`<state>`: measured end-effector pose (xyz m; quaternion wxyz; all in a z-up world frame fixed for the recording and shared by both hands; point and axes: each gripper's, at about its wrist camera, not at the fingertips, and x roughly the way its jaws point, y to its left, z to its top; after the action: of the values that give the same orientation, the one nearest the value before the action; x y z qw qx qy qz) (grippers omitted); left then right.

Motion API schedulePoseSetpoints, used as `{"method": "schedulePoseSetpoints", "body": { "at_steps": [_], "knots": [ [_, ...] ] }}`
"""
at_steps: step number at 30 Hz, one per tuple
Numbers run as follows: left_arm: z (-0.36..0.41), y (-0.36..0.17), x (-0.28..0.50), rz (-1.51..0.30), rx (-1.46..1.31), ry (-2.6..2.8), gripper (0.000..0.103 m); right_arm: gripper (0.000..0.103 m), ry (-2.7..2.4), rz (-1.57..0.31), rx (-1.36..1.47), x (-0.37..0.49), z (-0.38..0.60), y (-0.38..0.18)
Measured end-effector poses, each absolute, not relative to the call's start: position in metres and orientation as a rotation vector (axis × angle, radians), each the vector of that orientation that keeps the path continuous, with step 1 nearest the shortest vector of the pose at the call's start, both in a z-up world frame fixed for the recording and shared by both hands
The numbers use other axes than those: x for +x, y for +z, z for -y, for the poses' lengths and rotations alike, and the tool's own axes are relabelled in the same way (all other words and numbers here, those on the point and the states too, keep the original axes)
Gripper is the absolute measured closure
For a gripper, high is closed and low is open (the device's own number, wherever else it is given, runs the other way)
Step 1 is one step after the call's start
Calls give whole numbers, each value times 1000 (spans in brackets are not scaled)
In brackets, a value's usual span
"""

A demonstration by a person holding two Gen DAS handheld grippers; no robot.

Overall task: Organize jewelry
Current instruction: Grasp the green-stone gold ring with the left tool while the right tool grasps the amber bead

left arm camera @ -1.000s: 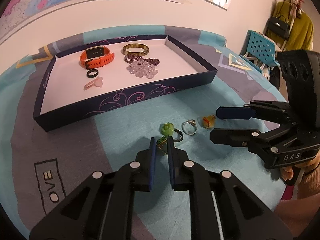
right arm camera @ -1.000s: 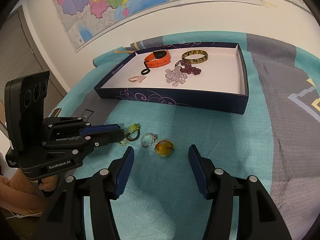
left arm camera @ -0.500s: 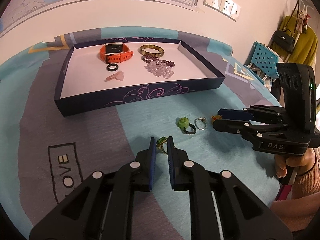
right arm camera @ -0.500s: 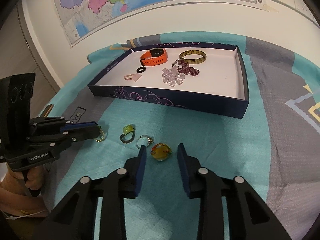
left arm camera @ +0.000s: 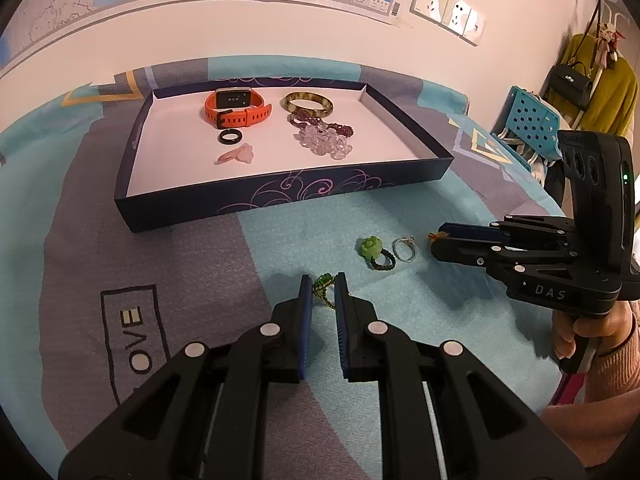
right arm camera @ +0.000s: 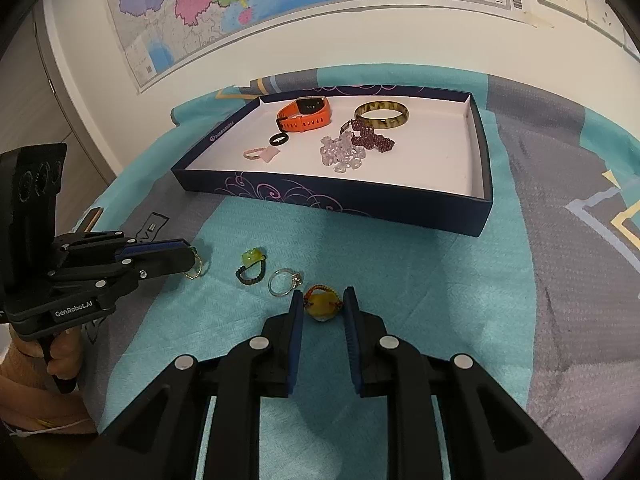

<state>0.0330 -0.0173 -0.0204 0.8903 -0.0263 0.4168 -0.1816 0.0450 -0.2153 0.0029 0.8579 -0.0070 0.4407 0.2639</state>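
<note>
My left gripper [left arm camera: 322, 280] is shut on a green-and-gold beaded ring [left arm camera: 323, 285], held just above the cloth; the ring also shows in the right wrist view [right arm camera: 196, 266]. My right gripper [right arm camera: 322, 298] has closed around a yellow stone ring with red cord [right arm camera: 322, 304], its pads touching the ring's sides on the cloth. A green flower ring [left arm camera: 372, 250] and a silver ring [left arm camera: 404, 249] lie between the grippers. The dark blue tray [left arm camera: 280, 196] beyond holds an orange watch [left arm camera: 236, 110], a bangle [left arm camera: 306, 104], bead bracelets [left arm camera: 324, 138], a black ring [left arm camera: 230, 136] and a pink ring [left arm camera: 238, 155].
A teal and grey patterned cloth [right arm camera: 420, 300] covers the table. A wall with maps and sockets stands behind the tray. A blue chair [left arm camera: 532, 124] and hanging bags are at the far right.
My right gripper moved down over the yellow stone ring and its jaws narrowed from wide open onto it. My left gripper pulled back and left with the beaded ring in it.
</note>
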Motion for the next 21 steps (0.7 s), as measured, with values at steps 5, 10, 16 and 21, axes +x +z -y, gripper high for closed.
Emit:
{"method": "schedulePoseSetpoints", "body": {
  "at_steps": [5, 10, 16, 21],
  "knots": [
    [19, -19, 32, -859, -47, -377, 91, 85, 566, -918, -7, 42, 216, 5],
    [19, -18, 32, -860, -55, -383, 91, 85, 584, -910, 10, 39, 216, 7],
    [20, -14, 31, -847, -53, -384, 91, 85, 599, -888, 14, 37, 215, 14],
    [21, -11, 31, -841, -52, -381, 91, 85, 606, -876, 21, 38, 214, 19]
  ]
}}
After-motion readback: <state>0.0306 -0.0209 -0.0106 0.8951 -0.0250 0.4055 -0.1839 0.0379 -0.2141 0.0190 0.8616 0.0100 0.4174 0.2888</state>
